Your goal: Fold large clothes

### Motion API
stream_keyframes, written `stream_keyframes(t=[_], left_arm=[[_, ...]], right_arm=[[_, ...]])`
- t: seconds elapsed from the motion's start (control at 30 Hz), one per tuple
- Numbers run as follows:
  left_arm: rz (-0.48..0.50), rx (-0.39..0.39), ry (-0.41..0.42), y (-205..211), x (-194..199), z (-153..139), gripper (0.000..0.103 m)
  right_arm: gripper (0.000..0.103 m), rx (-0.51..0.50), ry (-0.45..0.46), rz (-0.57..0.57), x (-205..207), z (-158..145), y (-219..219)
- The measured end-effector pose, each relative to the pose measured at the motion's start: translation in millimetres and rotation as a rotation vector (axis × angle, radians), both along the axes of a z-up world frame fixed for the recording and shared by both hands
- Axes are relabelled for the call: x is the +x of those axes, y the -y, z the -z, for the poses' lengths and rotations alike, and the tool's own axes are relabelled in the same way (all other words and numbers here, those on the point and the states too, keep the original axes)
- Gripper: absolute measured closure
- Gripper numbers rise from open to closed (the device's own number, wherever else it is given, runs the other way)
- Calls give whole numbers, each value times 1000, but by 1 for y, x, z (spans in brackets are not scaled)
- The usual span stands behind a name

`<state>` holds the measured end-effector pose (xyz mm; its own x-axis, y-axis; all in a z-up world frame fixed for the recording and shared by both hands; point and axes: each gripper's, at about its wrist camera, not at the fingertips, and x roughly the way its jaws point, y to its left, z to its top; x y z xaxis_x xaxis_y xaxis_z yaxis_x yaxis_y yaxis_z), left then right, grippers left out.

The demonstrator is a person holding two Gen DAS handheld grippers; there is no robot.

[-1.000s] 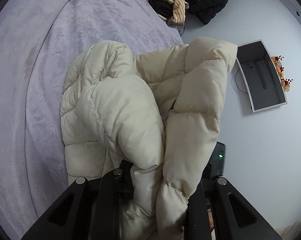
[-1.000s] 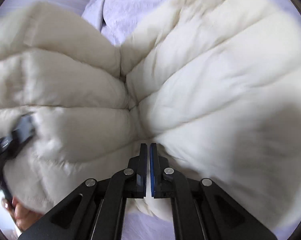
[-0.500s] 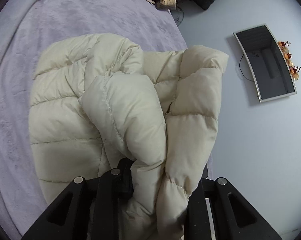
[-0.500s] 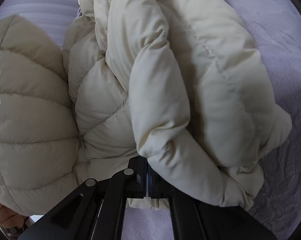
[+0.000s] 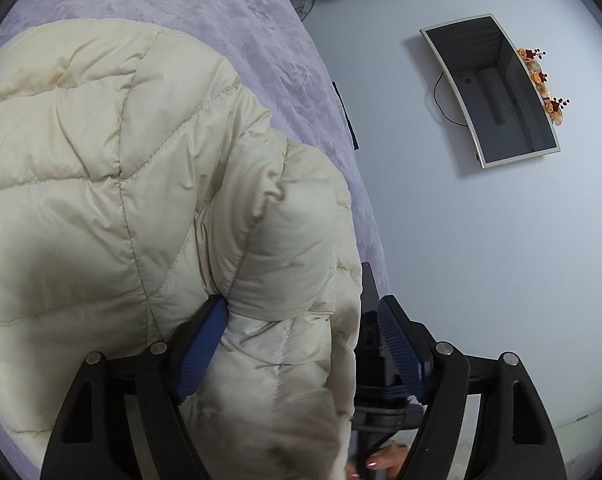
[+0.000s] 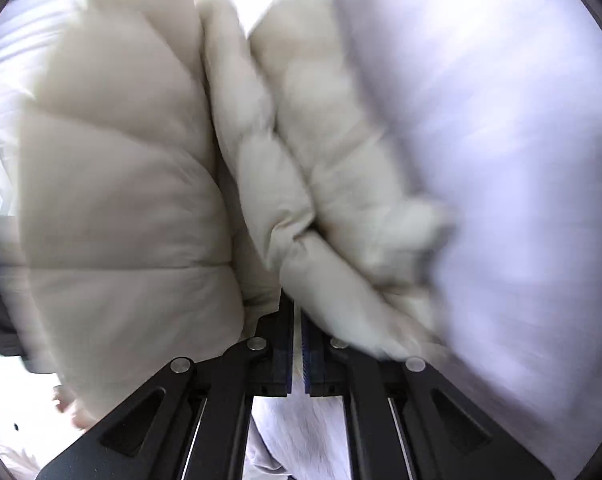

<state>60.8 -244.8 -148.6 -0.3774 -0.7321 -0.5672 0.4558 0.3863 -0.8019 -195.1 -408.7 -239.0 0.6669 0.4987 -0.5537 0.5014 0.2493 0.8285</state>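
Since earlier: cream quilted puffer jacket [image 5: 113,184] lowered onto lilac plush bedspread [image 5: 237,12], bundled. Left gripper [image 5: 301,344] jaws opening, a fold between them; right gripper [image 6: 297,344] pinched on its edge. Folding unfinished; tidying remains.

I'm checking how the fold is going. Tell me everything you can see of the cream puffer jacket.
The cream puffer jacket is quilted, shiny, padded fabric, bunched into thick folds on the lilac plush bedspread. One bulging fold sits between the opening jaws of the left gripper, against one blue pad. The right gripper is shut on a fold, in a blurred view.
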Motion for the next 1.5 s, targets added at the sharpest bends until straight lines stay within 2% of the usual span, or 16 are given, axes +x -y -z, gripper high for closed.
stream_keyframes(t=[0.03, 0.1, 0.13, 0.17, 0.33, 0.4, 0.43, 0.47, 0.67, 0.77, 0.9, 1.03, 1.1, 1.17, 1.33, 1.5], left_arm=[[-1, -7, 0, 1, 1, 1, 26], [1, -28, -1, 1, 0, 2, 26], [4, -32, 7, 1, -1, 2, 26], [6, -33, 16, -2, -1, 0, 26], [19, -38, 22, -6, -4, 1, 26], [28, -47, 20, -8, -4, 1, 26], [35, -52, 19, -10, -5, 1, 26], [41, -58, 16, -8, -7, -1, 26], [140, -97, -2, 0, -17, 7, 26], [172, -76, 18, 11, -21, 17, 26], [179, -39, 48, 20, -24, 24, 26], [186, -20, 73, 23, -28, 25, 26], [180, -20, 72, 23, -29, 24, 26], [171, -23, 65, 26, -29, 21, 26], [169, -22, 73, 24, -30, 21, 26], [180, -4, 100, 31, -34, 17, 26]], right_arm=[[97, -10, -4, 17, -9, -7, 9], [67, -48, -6, 53, -23, -24, 28], [21, -72, -2, 73, -28, -33, 38], [5, -97, 14, 101, -32, -43, 50], [6, -36, 155, 144, -22, -76, 82], [19, -33, 152, 95, -1, -80, 91], [54, -38, 126, 65, 7, -78, 96], [101, -38, 87, 37, 21, -77, 94], [100, -2, 58, -184, 108, -51, 61], [100, -8, 16, -305, 140, -11, 48], [100, 47, -9, -321, 164, 15, 52], [96, -7, -25, -327, 156, -3, 65], [76, -54, -28, -317, 153, -22, 76], [12, -125, -31, -286, 139, -48, 87], [13, -215, 73, -324, 121, -105, 82], [41, -240, 71, -486, 148, -113, 49]])
